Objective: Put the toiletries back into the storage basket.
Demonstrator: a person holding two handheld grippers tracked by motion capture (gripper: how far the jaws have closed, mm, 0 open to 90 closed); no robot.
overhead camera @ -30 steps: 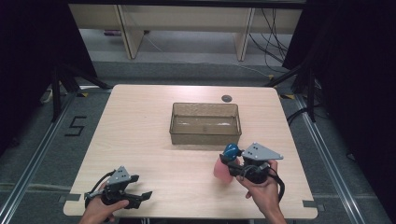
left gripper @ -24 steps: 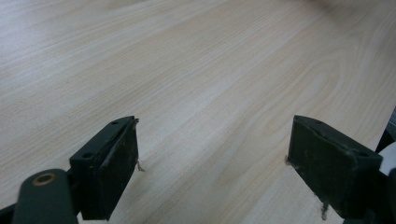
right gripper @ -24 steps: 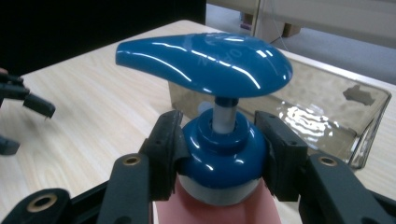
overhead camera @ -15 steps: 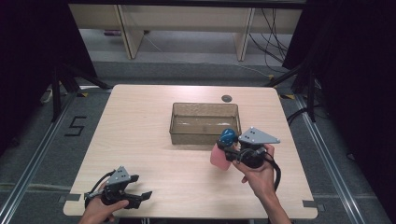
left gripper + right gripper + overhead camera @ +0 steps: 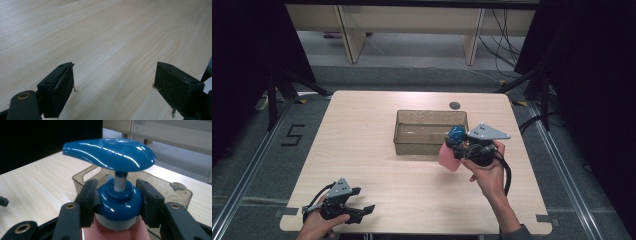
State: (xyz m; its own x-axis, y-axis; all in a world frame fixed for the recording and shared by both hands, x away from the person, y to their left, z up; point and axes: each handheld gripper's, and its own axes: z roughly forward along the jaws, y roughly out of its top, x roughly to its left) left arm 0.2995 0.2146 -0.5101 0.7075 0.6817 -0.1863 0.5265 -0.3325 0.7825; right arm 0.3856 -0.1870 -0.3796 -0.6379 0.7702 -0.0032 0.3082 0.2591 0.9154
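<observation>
1. The right claw [image 5: 458, 148] grips a pink pump bottle [image 5: 449, 157] at its blue collar [image 5: 119, 202], jaws closed on either side.
2. The bottle hangs above the table [image 5: 377, 115], just near of the clear bin [image 5: 430, 132].
3. The left claw [image 5: 360, 203] rests wide apart and empty at the table's near left edge.

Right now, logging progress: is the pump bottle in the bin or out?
Out. The right gripper holds the bottle by its blue collar at the bin's near right corner.

wooden table [image 5: 377, 125], dark disc [image 5: 454, 105], shelving [image 5: 412, 22]
</observation>
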